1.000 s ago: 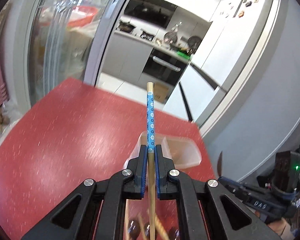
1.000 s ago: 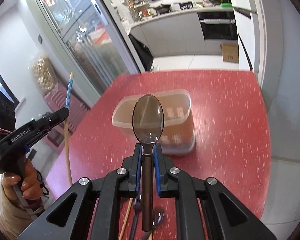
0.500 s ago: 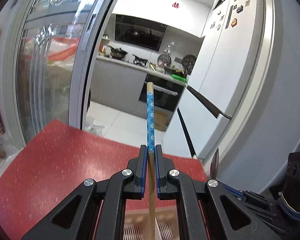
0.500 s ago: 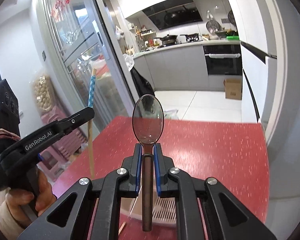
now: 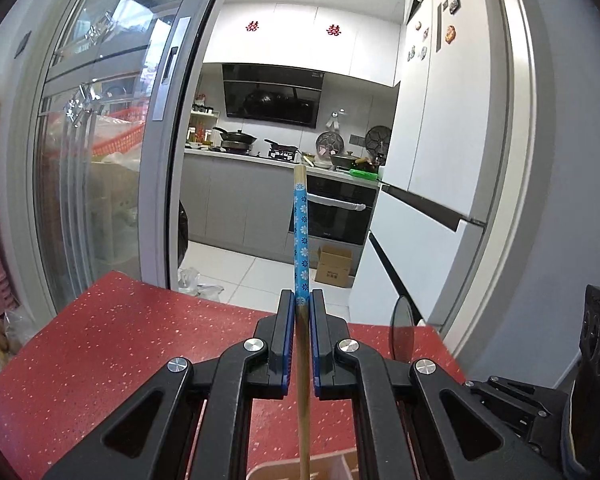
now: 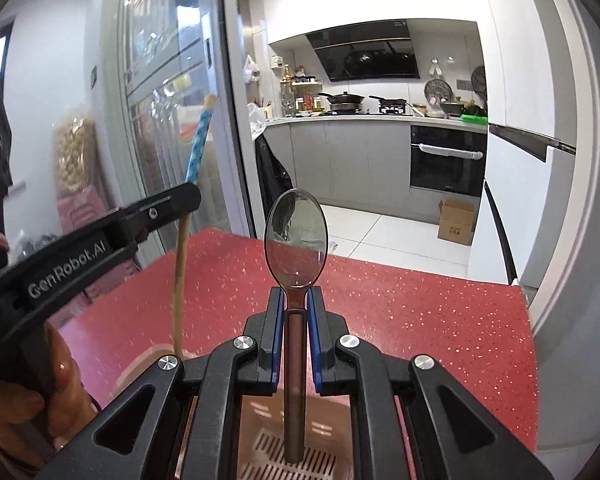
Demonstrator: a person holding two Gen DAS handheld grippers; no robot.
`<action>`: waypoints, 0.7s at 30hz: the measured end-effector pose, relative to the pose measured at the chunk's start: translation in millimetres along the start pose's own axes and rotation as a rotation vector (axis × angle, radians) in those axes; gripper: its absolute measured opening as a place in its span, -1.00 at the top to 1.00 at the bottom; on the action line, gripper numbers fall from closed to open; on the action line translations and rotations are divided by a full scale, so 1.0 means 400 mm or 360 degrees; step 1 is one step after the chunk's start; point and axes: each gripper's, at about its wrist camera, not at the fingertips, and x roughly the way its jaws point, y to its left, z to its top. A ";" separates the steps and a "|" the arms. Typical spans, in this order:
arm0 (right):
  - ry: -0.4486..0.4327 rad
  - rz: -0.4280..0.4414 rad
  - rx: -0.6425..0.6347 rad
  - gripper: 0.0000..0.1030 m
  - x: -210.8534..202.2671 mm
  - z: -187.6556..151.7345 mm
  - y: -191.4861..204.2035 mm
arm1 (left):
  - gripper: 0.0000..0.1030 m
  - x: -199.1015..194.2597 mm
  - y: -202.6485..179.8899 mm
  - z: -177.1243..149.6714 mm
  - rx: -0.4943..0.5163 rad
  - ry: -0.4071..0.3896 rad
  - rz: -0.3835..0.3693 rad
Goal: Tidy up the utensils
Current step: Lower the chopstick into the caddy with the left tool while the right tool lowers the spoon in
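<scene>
My left gripper (image 5: 301,300) is shut on a wooden chopstick (image 5: 301,236) with a blue flowered top, held upright. It also shows in the right wrist view (image 6: 188,200), with the chopstick (image 6: 196,152) reaching down into a clear plastic container (image 6: 140,364). My right gripper (image 6: 296,296) is shut on a metal spoon (image 6: 295,232), bowl up, its handle end hanging over the container's slotted floor (image 6: 292,456). The spoon's bowl (image 5: 403,332) shows edge-on in the left wrist view. The container's rim (image 5: 332,460) sits below the left gripper.
The red speckled table (image 6: 420,312) lies below both grippers, its far edge toward the kitchen. A glass sliding door (image 5: 100,160) stands at the left, a white fridge (image 5: 440,160) at the right. A cardboard box (image 6: 456,220) sits on the kitchen floor.
Both grippers have tilted up from looking down at the table to level, moving over the container. The chopstick and spoon now stand upright with their lower ends in the container.
</scene>
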 end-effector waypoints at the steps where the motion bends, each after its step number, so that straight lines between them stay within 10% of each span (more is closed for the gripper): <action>1: -0.0001 -0.0005 -0.0021 0.76 0.000 -0.008 0.004 | 0.31 -0.006 -0.002 -0.009 0.0016 0.0004 0.0002; 18: 0.0137 0.0014 -0.0133 0.72 -0.025 -0.070 0.044 | 0.31 -0.082 0.022 -0.104 0.0097 0.0217 0.0096; 21: 0.0179 0.0027 -0.0148 0.32 -0.027 -0.075 0.047 | 0.31 -0.099 0.040 -0.103 0.0035 0.0243 0.0105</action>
